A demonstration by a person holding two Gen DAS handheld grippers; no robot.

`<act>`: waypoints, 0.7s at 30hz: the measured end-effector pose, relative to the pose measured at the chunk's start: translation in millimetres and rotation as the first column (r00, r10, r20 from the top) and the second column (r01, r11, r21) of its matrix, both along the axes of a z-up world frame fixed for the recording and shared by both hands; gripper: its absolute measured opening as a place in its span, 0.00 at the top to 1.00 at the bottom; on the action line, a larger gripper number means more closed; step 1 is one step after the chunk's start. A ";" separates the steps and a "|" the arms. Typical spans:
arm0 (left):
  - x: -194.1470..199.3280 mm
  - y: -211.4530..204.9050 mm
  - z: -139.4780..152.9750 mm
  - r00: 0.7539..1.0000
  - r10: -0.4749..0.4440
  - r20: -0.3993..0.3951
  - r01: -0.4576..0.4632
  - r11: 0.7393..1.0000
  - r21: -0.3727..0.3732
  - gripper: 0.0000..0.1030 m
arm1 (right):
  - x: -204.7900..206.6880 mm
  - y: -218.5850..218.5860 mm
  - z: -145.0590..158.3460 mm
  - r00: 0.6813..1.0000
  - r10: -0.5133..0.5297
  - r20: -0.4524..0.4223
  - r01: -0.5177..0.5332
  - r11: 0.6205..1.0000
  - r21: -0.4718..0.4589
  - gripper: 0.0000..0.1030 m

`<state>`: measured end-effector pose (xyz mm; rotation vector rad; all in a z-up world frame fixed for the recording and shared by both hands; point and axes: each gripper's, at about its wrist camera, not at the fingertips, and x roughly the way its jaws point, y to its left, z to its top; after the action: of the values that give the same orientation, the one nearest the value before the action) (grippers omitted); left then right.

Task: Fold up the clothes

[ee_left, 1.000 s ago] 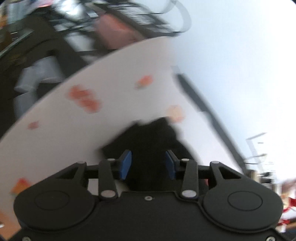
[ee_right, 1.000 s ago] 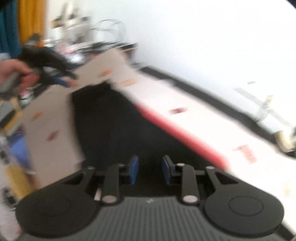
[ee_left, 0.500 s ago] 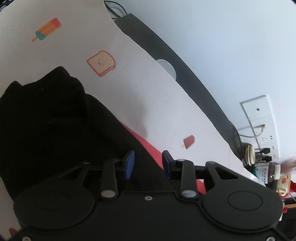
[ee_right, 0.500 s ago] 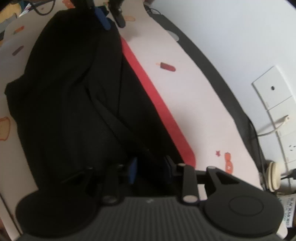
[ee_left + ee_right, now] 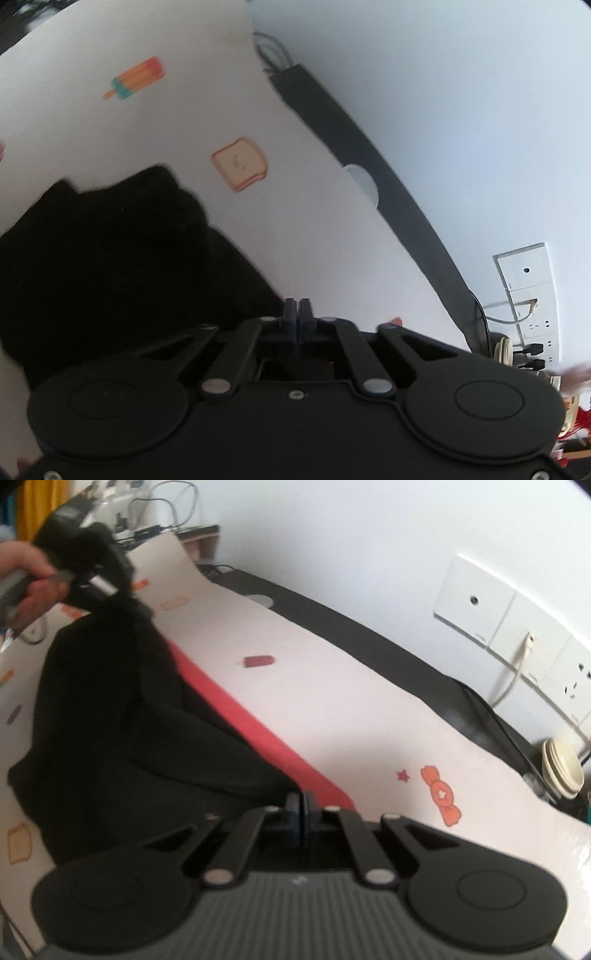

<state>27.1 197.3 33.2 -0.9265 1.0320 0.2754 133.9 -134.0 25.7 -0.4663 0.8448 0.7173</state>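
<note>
Both grippers have just closed since the earlier frames, where their blue pads stood apart over the cloth. The left gripper now shows its pads pressed together at the far edge of the black fabric garment; the right gripper shows the same at the near corner of that garment. Cloth is probably pinched in each, but the pad line hides the contact itself.

The garment lies spread on the white table cover printed with toast, ice-lolly and candy motifs. In the right wrist view its far end is bunched and raised at the left gripper, held by a person's hand. A red strip runs along the garment's right edge, partly covered by it.

Open room: bare cover extends right of the red strip up to a dark band along the white wall. The cover's far edge ends near cables and blurred clutter.

Wall sockets with a plugged white cable sit above the band; stacked cream bowls stand at the right margin.

Both gripper bodies cut off the lower part of each view. The garment's near edge is hidden beneath them. Motion blur softens the raised end.
</note>
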 end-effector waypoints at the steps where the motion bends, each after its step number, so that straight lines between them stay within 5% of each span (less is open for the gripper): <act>1: 0.0 -1.2 -0.5 1.000 -0.002 -0.029 0.002 1.000 0.000 0.91 | 4.2 2.2 -4.7 1.000 -0.007 0.002 0.007 1.000 -0.008 0.97; 3: 4.4 -3.3 -3.7 0.997 -0.003 -0.074 0.004 1.000 0.021 0.65 | 12.0 8.4 -15.9 1.000 -0.012 -0.007 0.012 0.999 -0.035 0.97; 10: 15.6 -11.6 -4.3 0.996 -0.012 -0.088 0.015 0.999 0.032 0.62 | 10.0 14.1 -33.5 1.000 -0.021 -0.007 0.021 0.998 -0.057 0.97; 14: 23.5 -12.5 -8.2 0.998 0.013 -0.069 -0.008 0.997 0.081 0.70 | 6.2 6.7 -30.4 0.999 -0.034 -0.004 0.034 0.999 -0.028 0.97; 16: 28.2 -11.1 -14.3 0.998 0.019 -0.064 -0.013 0.995 0.096 0.97 | 5.6 6.3 -31.0 0.999 -0.036 -0.001 0.036 0.999 -0.025 0.97; 21: 2.1 -11.6 8.9 0.998 -0.028 0.058 0.018 0.984 0.175 0.99 | -0.4 8.9 -30.9 0.999 -0.017 0.028 0.018 0.999 -0.039 0.97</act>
<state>29.2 185.7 42.1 -0.7598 0.9466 0.3116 133.6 -125.2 -5.2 -0.5027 0.8369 0.6777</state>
